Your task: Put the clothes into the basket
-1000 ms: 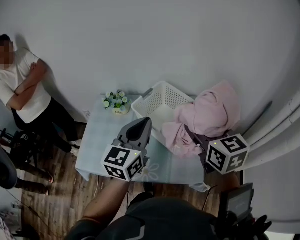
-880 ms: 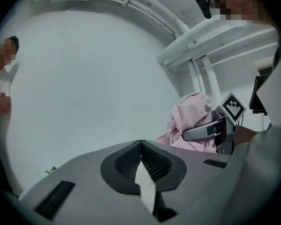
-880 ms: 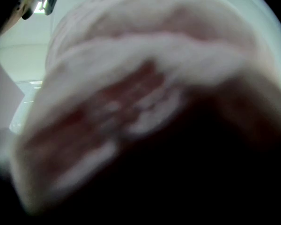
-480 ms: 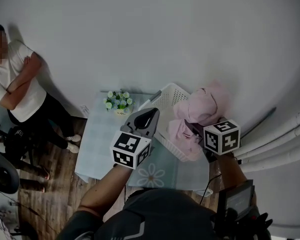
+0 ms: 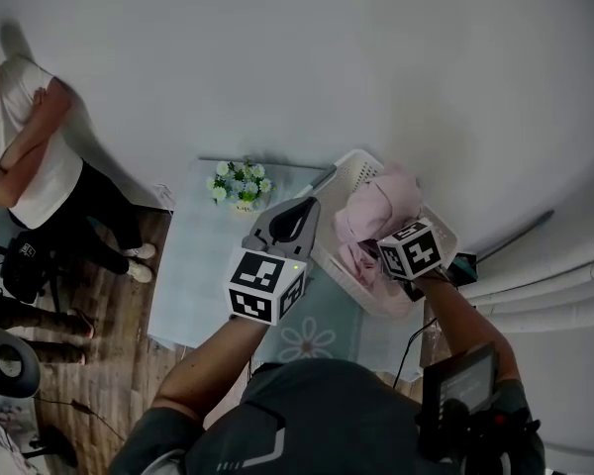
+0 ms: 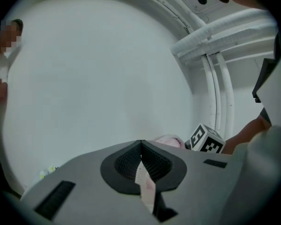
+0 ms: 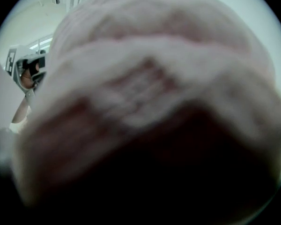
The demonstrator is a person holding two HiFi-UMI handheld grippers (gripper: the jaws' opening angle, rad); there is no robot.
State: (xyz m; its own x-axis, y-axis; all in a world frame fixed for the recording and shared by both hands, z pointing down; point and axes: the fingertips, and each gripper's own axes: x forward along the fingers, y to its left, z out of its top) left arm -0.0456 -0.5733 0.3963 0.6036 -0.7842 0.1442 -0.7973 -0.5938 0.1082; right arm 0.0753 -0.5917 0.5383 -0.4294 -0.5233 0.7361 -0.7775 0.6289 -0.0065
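While the right gripper [image 5: 374,255] clamps the pink clothes [image 5: 378,206], the bundle sits over the white basket [image 5: 352,170]. Left gripper [image 5: 299,206]: jaws pressed together, just beside the basket.

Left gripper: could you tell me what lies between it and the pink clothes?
In the head view, only the basket's near wall separates the left gripper from the pink clothes.

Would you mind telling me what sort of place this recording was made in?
Probably an indoor room set up for recording rather than a home: a small cloth-covered table against a bare white wall, cables and gear on the wood floor, and an onlooker standing by.
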